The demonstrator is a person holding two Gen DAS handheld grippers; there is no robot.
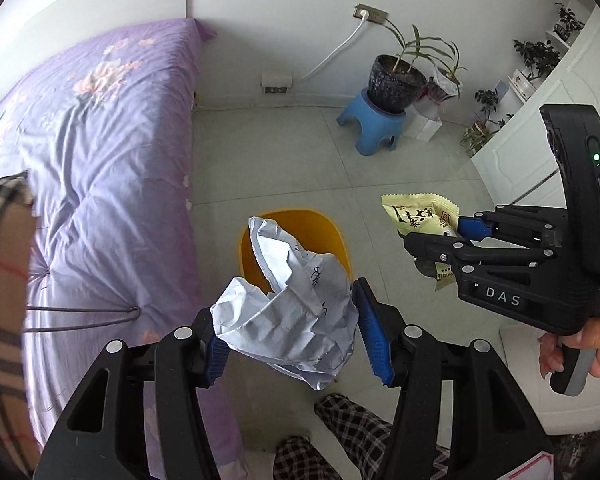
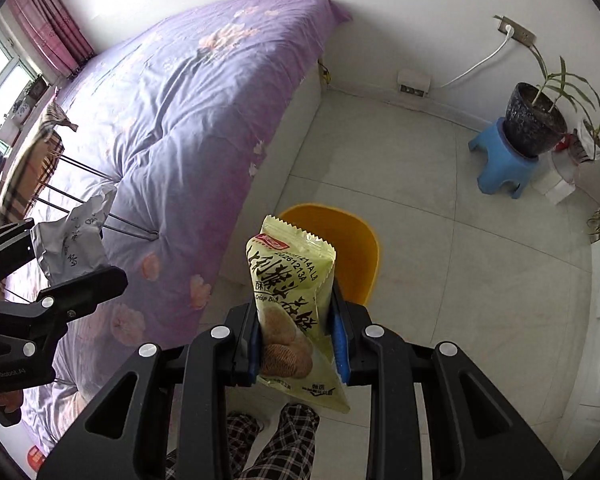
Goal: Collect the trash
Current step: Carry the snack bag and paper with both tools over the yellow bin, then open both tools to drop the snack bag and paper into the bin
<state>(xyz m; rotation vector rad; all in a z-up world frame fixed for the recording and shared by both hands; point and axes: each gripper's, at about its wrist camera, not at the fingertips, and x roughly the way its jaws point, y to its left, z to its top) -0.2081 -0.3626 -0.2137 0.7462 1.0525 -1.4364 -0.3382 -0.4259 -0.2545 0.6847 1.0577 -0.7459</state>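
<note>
Black linkage arms fill the bottom of both views, and between them the two loads hang over the floor. Largest in the room is the bed [image 1: 100, 152] under its purple floral cover, taking up the left half of the left wrist view; the pale tiled floor [image 1: 284, 152] runs beside it to the wall.

On that floor, just beside the bed's edge, stands the yellow bin [image 1: 300, 224], its mouth facing up. In the left wrist view it sits at centre, directly behind and below the crumpled paper [image 1: 296, 312]. In the right wrist view the bin [image 2: 360, 248] lies just above and right of the snack wrapper [image 2: 292, 292], partly hidden by it.

Everything turns on that line-up. The left gripper [image 1: 292, 328] has its jaws clenched on the paper wad, blue pads pressing from both sides, and the wad overlaps the bin's opening almost squarely, so this hand looks the nearer to a clean drop. The right gripper [image 2: 294, 340] has its jaws clenched on the wrapper, whose long axis runs up the frame away from the jaws, its crimped top toward the bin's left rim. Seen from the left wrist, the right gripper [image 1: 440, 236] and its wrapper [image 1: 420, 212] sit at the right of the frame, off to the bin's right side rather than over it.

I judge both hands need only travel onward over the rim before letting go, the right one farther and leftward.
</note>
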